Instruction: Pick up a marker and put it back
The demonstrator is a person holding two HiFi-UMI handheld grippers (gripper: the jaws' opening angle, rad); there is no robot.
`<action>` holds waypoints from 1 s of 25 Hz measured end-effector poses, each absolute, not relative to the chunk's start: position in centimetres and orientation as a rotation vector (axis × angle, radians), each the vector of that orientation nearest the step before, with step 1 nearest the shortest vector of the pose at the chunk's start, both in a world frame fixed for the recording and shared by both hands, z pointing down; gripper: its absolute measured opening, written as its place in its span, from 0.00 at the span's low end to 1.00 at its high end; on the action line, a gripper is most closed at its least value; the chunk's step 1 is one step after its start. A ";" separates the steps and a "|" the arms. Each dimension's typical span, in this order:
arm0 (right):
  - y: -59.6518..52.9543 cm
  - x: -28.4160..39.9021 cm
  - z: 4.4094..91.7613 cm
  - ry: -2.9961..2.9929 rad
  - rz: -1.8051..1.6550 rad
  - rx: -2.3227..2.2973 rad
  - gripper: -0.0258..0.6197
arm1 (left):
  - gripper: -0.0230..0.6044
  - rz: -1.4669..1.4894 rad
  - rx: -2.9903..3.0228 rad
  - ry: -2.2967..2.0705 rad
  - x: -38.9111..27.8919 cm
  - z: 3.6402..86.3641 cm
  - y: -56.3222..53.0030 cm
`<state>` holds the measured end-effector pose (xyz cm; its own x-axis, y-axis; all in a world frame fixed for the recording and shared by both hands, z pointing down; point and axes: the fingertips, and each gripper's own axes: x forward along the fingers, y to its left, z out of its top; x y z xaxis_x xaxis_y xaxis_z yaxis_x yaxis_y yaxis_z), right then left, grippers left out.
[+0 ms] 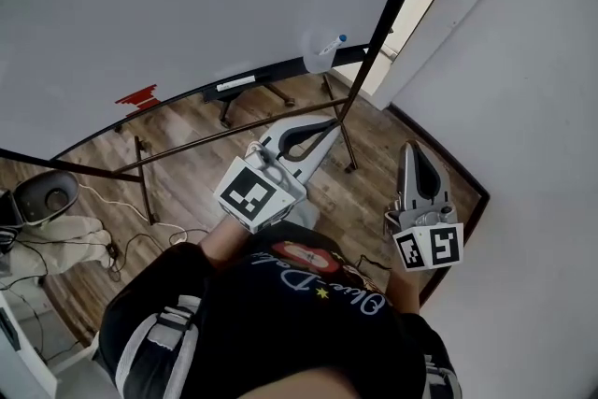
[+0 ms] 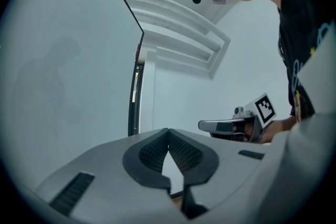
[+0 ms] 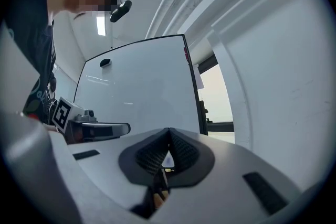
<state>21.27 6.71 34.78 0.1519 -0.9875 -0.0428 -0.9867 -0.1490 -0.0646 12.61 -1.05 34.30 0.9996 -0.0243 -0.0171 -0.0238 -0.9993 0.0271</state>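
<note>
Plastic marker [image 1: 333, 42], blue cap: near lower right corner of whiteboard [image 1: 187, 5], well apart from the 2 claws. Reads as light, stiff, slick; best taken mid-barrel. Left claw [image 1: 332, 123], right claw [image 1: 412, 149]: closed, nothing between.

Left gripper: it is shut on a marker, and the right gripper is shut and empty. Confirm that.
Wrong. The left gripper is shut on nothing: the left gripper view shows its jaws closed together with nothing between them. The right gripper is shut and empty, as stated.
</note>
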 end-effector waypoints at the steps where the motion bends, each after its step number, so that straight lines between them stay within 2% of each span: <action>1: 6.1 21.6 34.8 2.011 -0.017 -2.315 0.04 | 0.04 -0.026 3.109 -0.058 12.8 34.4 -1.6; 25: -7.7 24.4 35.1 2.258 0.003 -2.127 0.04 | 0.04 -0.057 3.112 -0.322 15.0 34.6 -13.2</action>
